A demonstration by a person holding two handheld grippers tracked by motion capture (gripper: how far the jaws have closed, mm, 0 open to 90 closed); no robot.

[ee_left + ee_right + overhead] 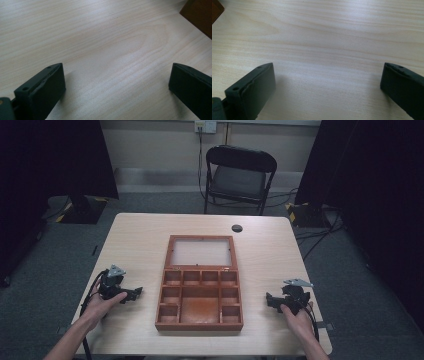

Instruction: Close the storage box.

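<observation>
Now, step in hand: both grippers rest on the table either side of the open wooden box point(199, 285); judging by the layout, the work to come is on that box, most likely closing its lid or handling its compartments.
Box: it lies in the middle of the table point(140, 235), lid point(201, 252) folded flat away from the person, its pale panel facing up; the tray part, divided into small compartments around a larger central one, is nearer the person. The compartments look empty.
Left gripper point(131, 293): released, jaws wide apart with bare tabletop between them in the left gripper view; it sits near the box's left side, not touching it, pointing toward it.
Right gripper point(270, 301): likewise released, nothing between the jaws in the right gripper view; near the box's right side, apart from it, pointing inward.
Box in the gripper views: a brown corner point(198, 16) shows at the upper right of the left gripper view and a small one point(216, 10) at the upper left of the right gripper view.
Doing it well: I would bring both grippers in level and together, one steadying the tray wall while the other takes the lid's far edge.
Risk: a thin lid edge lying flat gives little to grip; pushing from one side alone may slide the box.
Beyond the table: a black folding chair point(239, 177).
</observation>
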